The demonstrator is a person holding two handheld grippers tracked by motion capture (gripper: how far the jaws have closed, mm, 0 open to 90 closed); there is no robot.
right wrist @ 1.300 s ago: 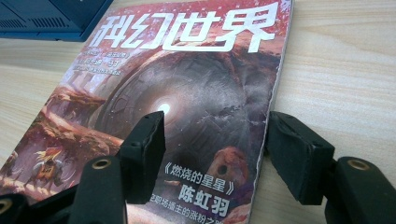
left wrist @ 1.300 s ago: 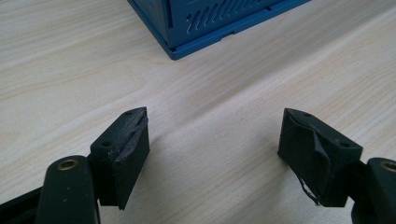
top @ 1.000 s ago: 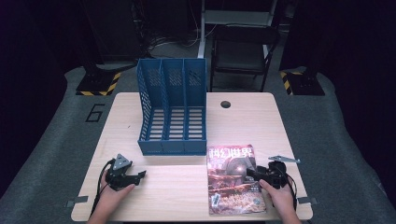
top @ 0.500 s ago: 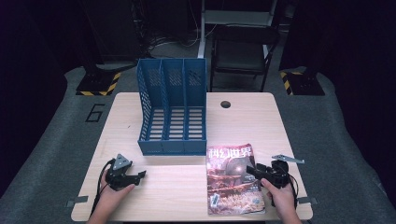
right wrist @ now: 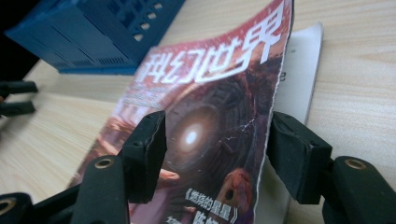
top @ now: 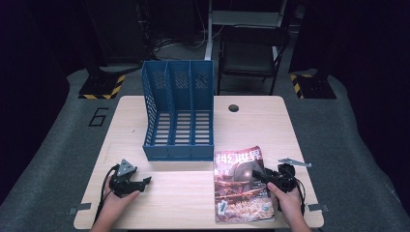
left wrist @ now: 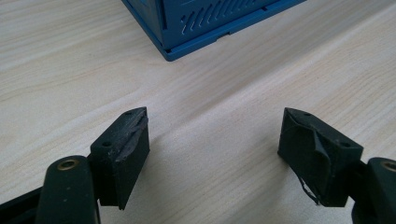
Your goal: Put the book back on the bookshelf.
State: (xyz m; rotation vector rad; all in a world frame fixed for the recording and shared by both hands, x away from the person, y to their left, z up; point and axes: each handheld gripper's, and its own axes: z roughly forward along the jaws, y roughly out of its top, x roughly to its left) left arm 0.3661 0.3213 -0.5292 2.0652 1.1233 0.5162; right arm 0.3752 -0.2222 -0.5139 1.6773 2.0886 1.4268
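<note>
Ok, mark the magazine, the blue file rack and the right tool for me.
magazine (top: 240, 186): high view, middle of its red cover.
blue file rack (top: 178, 151): high view, its low front wall.
right tool (right wrist: 215, 156): right gripper view, midway between its two open black tips, over the cover's edge.

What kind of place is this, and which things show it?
Probably a lab or studio set up for recording desk work: a pale wooden table with a blue file rack and a magazine, dark surroundings, hazard-striped stand bases on the floor.

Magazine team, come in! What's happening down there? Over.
Right gripper open, fingers astride the lifted edge of the magazine. Left gripper open, empty. File rack beyond, path clear.
</note>
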